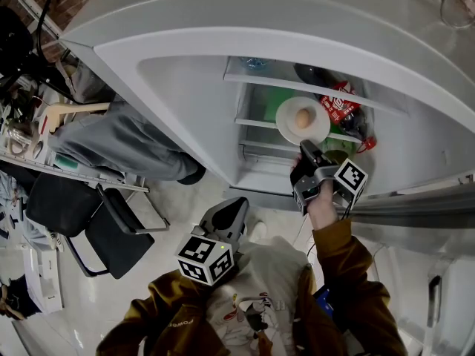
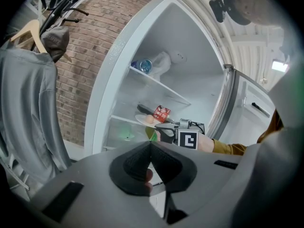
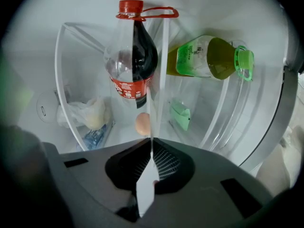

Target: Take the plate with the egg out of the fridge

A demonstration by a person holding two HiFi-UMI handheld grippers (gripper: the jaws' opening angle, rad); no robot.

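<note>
Right gripper is reaching into the open fridge, jaws pinched down tight on the near rim of the plate. In the right gripper view the plate runs edge-on straight out from between the jaws. The egg sits on the plate just past the fingertips, with a cola bottle and a green bottle lying further beyond it. Left gripper is hanging back outside the fridge, jaws pressed together on nothing.
</note>
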